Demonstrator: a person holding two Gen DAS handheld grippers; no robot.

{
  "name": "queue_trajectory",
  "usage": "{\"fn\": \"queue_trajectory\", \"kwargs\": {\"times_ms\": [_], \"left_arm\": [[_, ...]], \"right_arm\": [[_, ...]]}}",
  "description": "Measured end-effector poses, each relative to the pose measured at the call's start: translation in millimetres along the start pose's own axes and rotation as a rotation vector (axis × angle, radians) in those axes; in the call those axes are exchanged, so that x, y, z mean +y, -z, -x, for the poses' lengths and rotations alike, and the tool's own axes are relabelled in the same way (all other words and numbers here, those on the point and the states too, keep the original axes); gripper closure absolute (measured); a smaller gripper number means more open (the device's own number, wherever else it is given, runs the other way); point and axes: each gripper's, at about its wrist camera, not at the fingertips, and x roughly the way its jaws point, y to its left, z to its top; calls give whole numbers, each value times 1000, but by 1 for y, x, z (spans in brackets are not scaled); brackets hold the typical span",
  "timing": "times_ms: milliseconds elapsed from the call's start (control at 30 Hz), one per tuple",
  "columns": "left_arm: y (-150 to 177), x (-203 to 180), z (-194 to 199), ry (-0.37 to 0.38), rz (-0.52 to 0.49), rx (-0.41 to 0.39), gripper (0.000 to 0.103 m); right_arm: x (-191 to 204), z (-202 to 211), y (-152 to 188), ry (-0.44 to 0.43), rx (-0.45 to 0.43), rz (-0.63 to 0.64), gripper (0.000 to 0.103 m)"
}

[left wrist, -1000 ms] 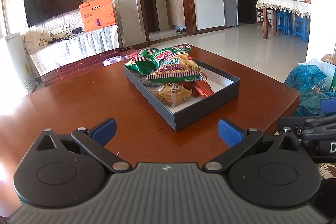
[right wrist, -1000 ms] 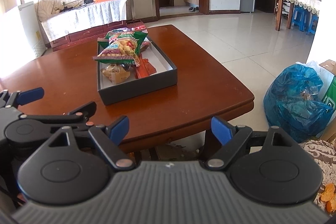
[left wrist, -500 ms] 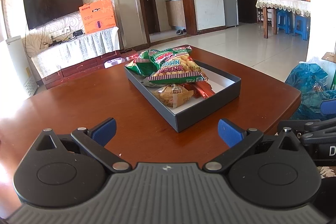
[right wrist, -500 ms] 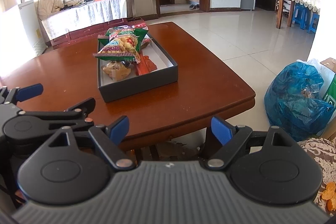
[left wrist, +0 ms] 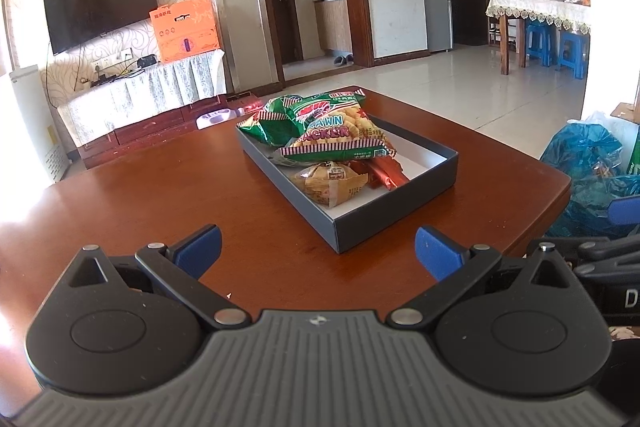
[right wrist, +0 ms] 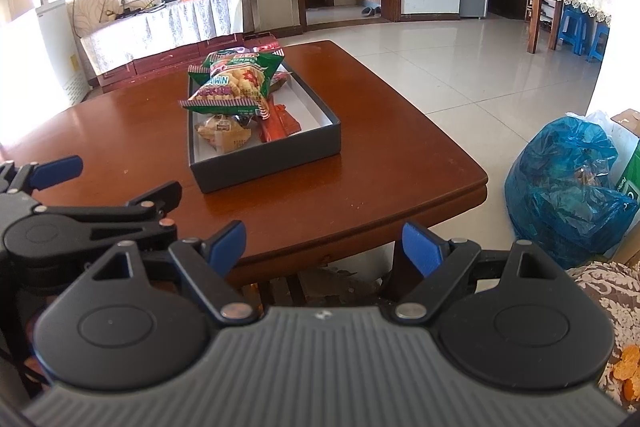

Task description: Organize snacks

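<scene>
- While both tools hang over the near edge of the table, the left gripper has its jaws spread wide with nothing between them, its blue fingertips above bare wood.
- The right gripper likewise holds its jaws spread and empty, at the table's near edge, with the floor under the table showing between them; the left tool appears at the left of this view, beside it.
- Ahead of both, near the middle of the table and well apart from the jaws, sits a shallow dark grey box with a white inside, set at an angle to the table edge.
- In the box, a green prawn cracker bag lies on top at the far end, partly overhanging the box's far left rim.
- In front of it, nearer the grippers, lies a small tan snack packet, and just beside that a red-orange packet, partly tucked under the green bag.
- The right part of the box shows bare white bottom.
- On the floor to the right of the table stands a blue plastic bag.
</scene>
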Motion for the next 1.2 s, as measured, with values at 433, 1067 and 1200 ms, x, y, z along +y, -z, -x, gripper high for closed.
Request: {"fn": "queue_trajectory", "kwargs": {"times_ms": [433, 1067, 1200], "left_arm": [[1, 0, 0, 6, 5, -2, 0], [2, 0, 1, 10, 2, 4, 0], [1, 1, 1, 11, 3, 6, 0]], "right_arm": [[1, 1, 0, -3, 2, 5, 16], [3, 1, 1, -2, 7, 13, 16], [3, 1, 1, -2, 7, 13, 16]]}}
